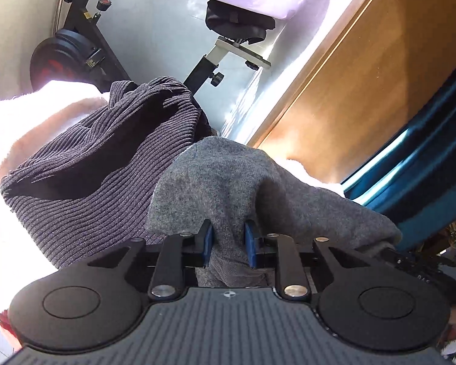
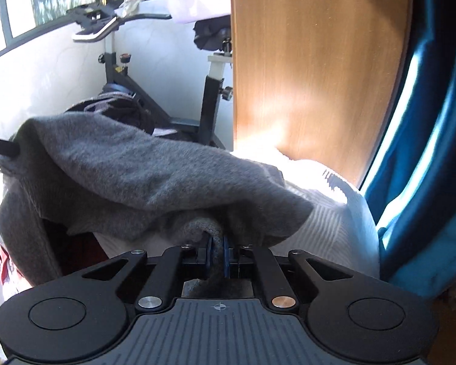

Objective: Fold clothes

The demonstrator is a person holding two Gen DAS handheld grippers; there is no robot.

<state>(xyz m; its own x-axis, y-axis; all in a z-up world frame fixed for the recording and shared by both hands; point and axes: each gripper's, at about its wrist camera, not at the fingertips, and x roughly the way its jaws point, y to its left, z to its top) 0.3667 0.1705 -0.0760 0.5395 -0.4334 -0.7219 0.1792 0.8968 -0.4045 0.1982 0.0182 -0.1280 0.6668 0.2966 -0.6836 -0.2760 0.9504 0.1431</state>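
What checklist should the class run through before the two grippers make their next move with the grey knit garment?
1. Left gripper clamped on the grey knit garment: ok, fabric sits between the blue pads.
2. Right gripper clamped on the same garment: ok, a bunched edge is pinched between its pads.
3. Garment spread flat for folding: not ok, it hangs draped and bunched between the grippers.
4. Garment separate from the dark ribbed garment: cannot tell, the two overlap in the left wrist view.
5. Landing surface free: cannot tell, a white ribbed garment lies beneath and the rest is hidden.
6. Exercise bike away from the cloth: cannot tell.
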